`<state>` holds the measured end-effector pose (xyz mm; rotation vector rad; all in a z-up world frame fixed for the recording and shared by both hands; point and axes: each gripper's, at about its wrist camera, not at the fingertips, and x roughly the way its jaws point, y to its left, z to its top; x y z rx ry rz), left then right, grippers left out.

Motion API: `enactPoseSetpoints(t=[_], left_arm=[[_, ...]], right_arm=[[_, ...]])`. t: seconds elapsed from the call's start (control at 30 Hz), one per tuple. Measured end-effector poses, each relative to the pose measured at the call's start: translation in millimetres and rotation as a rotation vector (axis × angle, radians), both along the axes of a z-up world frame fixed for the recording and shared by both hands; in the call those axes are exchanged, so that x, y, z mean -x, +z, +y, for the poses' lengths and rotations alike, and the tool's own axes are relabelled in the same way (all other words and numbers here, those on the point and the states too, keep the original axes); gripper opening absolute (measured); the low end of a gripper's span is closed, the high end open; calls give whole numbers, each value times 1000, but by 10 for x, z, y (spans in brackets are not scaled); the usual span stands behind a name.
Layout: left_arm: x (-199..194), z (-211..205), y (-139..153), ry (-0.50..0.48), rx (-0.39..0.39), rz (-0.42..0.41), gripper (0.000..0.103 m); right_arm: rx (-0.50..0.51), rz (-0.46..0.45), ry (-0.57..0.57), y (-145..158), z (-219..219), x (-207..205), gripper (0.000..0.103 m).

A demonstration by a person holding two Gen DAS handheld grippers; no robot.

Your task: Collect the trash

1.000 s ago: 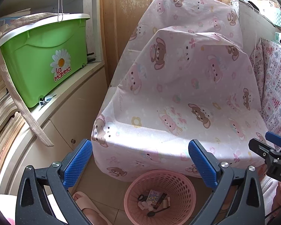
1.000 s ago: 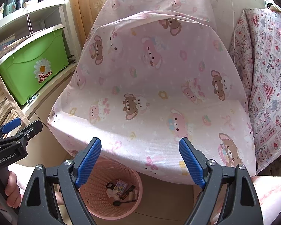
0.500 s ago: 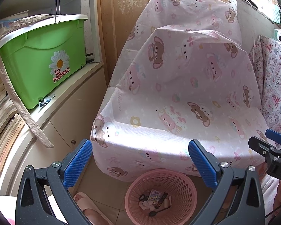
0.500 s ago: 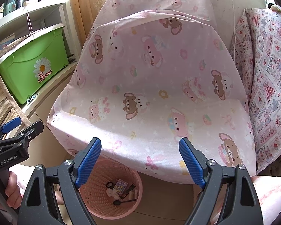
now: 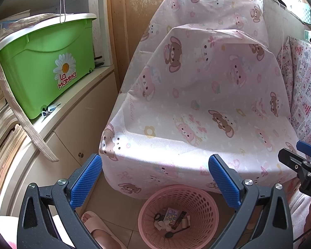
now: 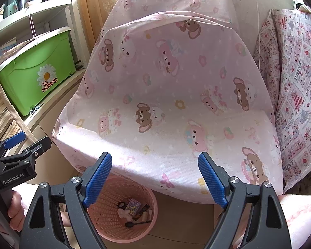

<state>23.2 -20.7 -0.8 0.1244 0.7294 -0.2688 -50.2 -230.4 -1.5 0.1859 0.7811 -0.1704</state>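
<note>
A pink mesh basket [image 5: 205, 207] [image 6: 105, 224] stands on the floor below the front edge of a chair draped in pink bear-print cloth [image 5: 197, 108] [image 6: 172, 95]. Inside lie several bits of trash: a small colourful packet [image 5: 171, 217] [image 6: 133, 205], a dark spoon [image 5: 173, 233] [image 6: 134, 224], crumpled white pieces. My left gripper [image 5: 155, 178] hangs open above the basket, nothing between its blue pads. My right gripper [image 6: 155, 176] is likewise open and empty, over the chair's front edge. Each gripper shows at the side of the other's view.
A green storage box [image 5: 45, 70] [image 6: 35, 72] sits on a cream cabinet shelf [image 5: 76, 108] at left, with stacked papers [image 5: 2, 137] beside it. A patterned cushion [image 6: 296, 87] leans at right. A foot in a pink slipper [image 5: 99, 228] rests left of the basket.
</note>
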Motion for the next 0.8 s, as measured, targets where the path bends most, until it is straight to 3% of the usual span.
enactPoseSetpoints(t=[0.8], left_arm=[[-7,-8,0,0,-9,-3,102]], right_arm=[[15,-6,-3,16,13,6,86]])
